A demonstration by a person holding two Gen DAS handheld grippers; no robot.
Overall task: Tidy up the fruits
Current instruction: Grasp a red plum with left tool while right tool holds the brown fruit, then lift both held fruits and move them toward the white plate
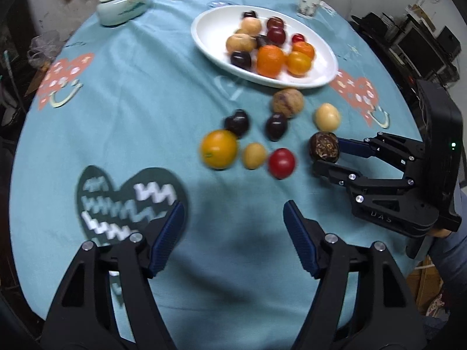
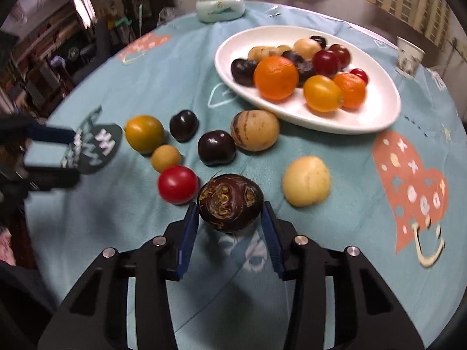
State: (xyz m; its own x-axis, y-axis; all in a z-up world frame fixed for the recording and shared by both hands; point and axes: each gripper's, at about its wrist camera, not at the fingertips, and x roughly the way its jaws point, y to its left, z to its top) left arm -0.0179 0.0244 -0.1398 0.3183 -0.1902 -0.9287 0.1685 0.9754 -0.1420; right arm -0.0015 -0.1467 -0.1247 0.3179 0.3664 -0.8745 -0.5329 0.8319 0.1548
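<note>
Blue-padded jaws of the right hand-held gripper (image 2: 230, 221) pinch a dark brown water chestnut (image 2: 230, 202) resting on the tabletop (image 2: 335, 262). Red tomato (image 2: 177, 184) and pale yellow fruit (image 2: 306, 181) lie beside it. Farther off, the white oval dish (image 2: 379, 110) holds oranges, plums and tomatoes. Left hand-held gripper (image 1: 233, 227) stands spread, empty.

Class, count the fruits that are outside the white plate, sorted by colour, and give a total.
Dark purple fruits: 2
Dark brown fruit: 1
Red fruit: 1
Orange fruit: 1
Tan or pale yellow fruits: 3
Total: 8
</note>
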